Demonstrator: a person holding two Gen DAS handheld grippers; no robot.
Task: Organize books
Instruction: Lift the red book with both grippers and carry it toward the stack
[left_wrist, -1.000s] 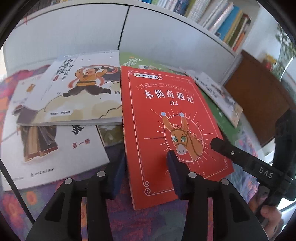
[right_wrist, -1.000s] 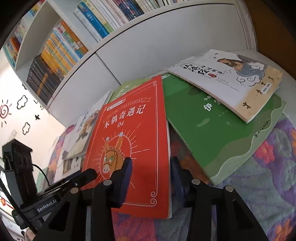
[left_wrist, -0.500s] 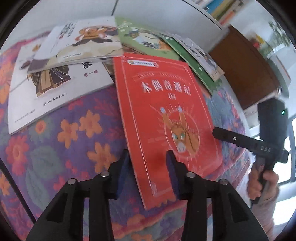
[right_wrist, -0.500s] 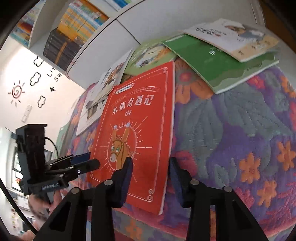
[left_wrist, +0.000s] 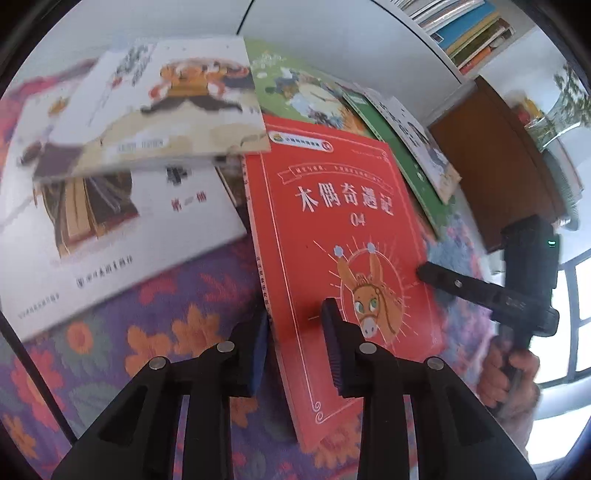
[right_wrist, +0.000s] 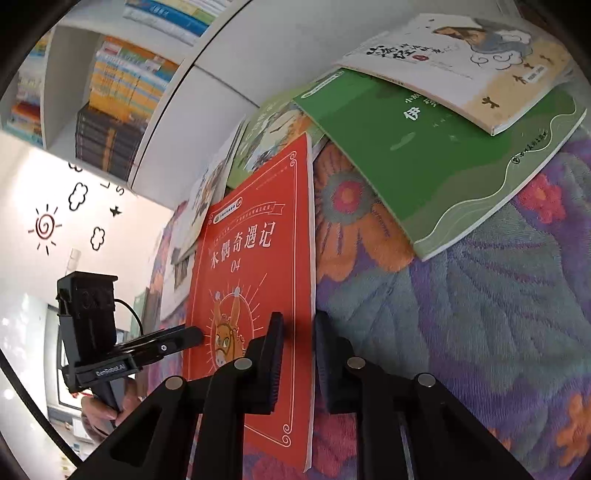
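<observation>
The red book (left_wrist: 351, 236) lies on the flowered table (left_wrist: 155, 332), its top end tucked against the spread of other books at 12 o'clock and its bottom end jutting past the table's near edge. Both grippers have it. The left gripper (left_wrist: 295, 343) has just been closing and now pinches the spine edge near the bottom corner, one pad under the book and one on the cover. The right gripper (right_wrist: 297, 354) has likewise just been closing and clamps the open page edge at the same end, with the edge between its pads.

It looks a thin paperback: light, but floppy, with a glossy cover that could slide in the pads. Held only at the bottom end, the far end will probably sag or drag across the white book (left_wrist: 122, 236) at 10 o'clock and the green book (right_wrist: 436, 158) at 1 o'clock. Gripping both long edges, as now, should keep it flat; a bite deeper toward the middle would be steadier for lifting.
</observation>
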